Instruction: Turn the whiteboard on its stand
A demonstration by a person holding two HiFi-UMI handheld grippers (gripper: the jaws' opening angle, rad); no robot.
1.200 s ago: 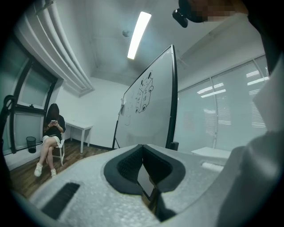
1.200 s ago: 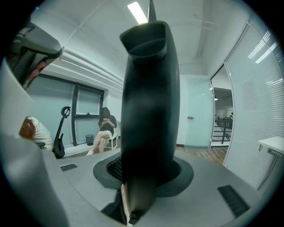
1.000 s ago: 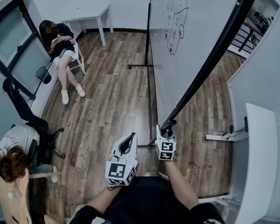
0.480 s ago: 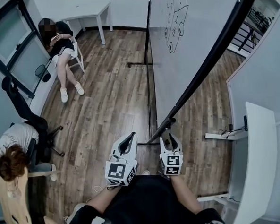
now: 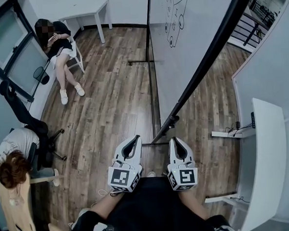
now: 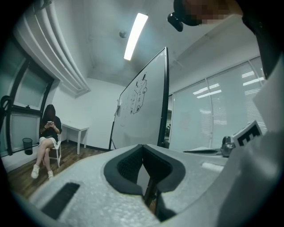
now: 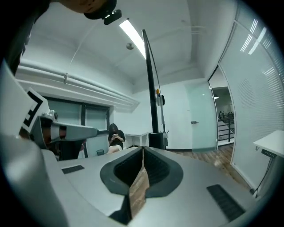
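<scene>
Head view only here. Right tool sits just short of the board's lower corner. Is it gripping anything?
Observer: No. In the right gripper view the right tool has its jaws together, with only floor showing below the tips.
Operator: Where's the board from there?
Observer: The board stands straight ahead, edge-on, apart from the tool.
Operator: Left tool?
Observer: The left tool is shut and empty too. Its view faces the side of the board with the drawing.
</scene>
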